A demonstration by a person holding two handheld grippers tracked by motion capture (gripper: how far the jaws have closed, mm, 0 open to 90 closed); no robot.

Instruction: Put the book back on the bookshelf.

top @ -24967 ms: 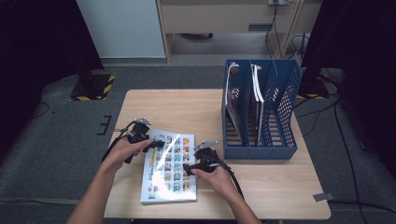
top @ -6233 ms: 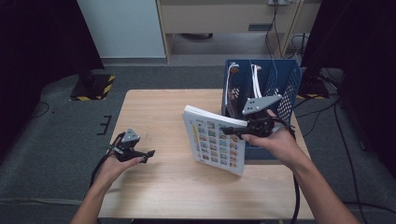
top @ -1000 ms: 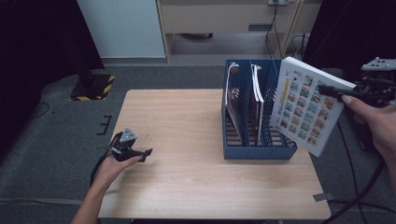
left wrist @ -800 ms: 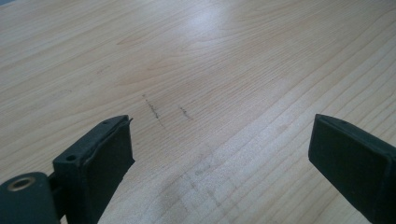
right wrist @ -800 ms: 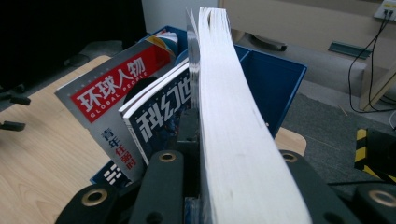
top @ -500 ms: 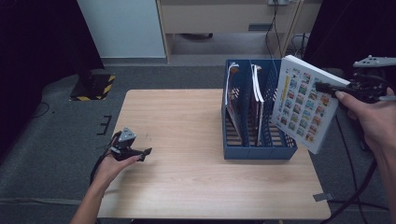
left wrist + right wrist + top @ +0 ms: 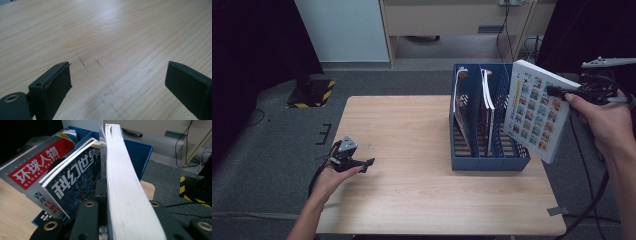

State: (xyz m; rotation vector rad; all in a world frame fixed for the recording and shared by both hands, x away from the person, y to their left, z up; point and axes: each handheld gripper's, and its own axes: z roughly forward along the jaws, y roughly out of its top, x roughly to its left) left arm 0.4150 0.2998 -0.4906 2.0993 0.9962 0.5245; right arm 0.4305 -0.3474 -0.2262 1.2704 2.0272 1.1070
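Jaws of the right gripper point(image 7: 557, 91) clamp a thick picture book point(image 7: 536, 111); those of the left gripper point(image 7: 362, 164) stand wide with nothing between them.

Over the last second the book has drifted a little leftward, toward the blue file rack point(image 7: 488, 164), and now hangs tilted in the air at the rack's right side, above its end slot. That suggests the step in hand is lining the book up to drop into that free slot; it is not yet inside. The left gripper has stayed resting on the table point(image 7: 412, 195) near the front left corner. Count: one rack with three slots, two magazines point(image 7: 72, 185) already standing in the left and middle slots, one book held, two grippers.
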